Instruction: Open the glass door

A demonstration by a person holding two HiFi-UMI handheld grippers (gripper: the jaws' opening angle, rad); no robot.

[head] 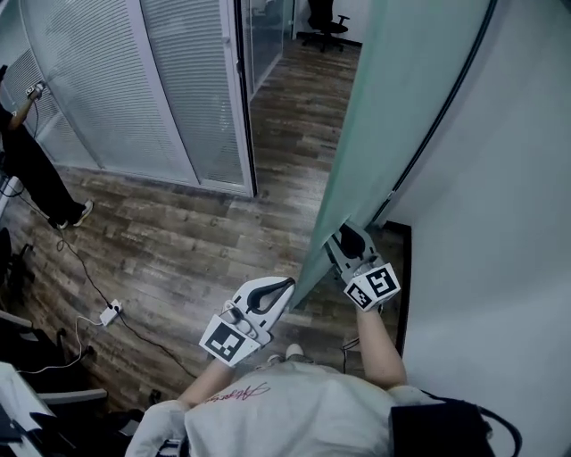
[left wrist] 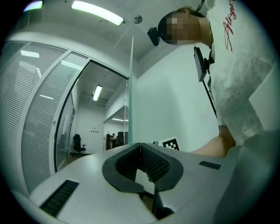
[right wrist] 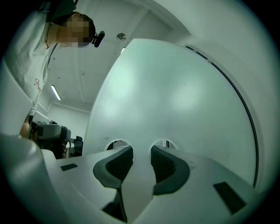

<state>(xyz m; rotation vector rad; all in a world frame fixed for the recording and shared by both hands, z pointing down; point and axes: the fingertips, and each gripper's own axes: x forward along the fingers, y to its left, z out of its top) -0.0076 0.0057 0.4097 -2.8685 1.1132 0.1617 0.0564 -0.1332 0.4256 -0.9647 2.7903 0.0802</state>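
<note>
Glass door (head: 393,107) is standing part-open beside the wall. Right gripper (head: 350,241), jaws apart and empty, is meeting its frosted face. Left gripper (head: 282,287), jaws closed, is hanging clear. Advice: push squarely and steadily.

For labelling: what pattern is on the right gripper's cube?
Black-and-white square-marker pattern on the white cube; head view best.

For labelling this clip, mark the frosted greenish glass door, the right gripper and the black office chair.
Frosted greenish glass door (head: 393,107): head view, middle of pane.
Right gripper (head: 344,237): head view, between its jaws.
Black office chair (head: 323,27): head view, its middle.
</note>
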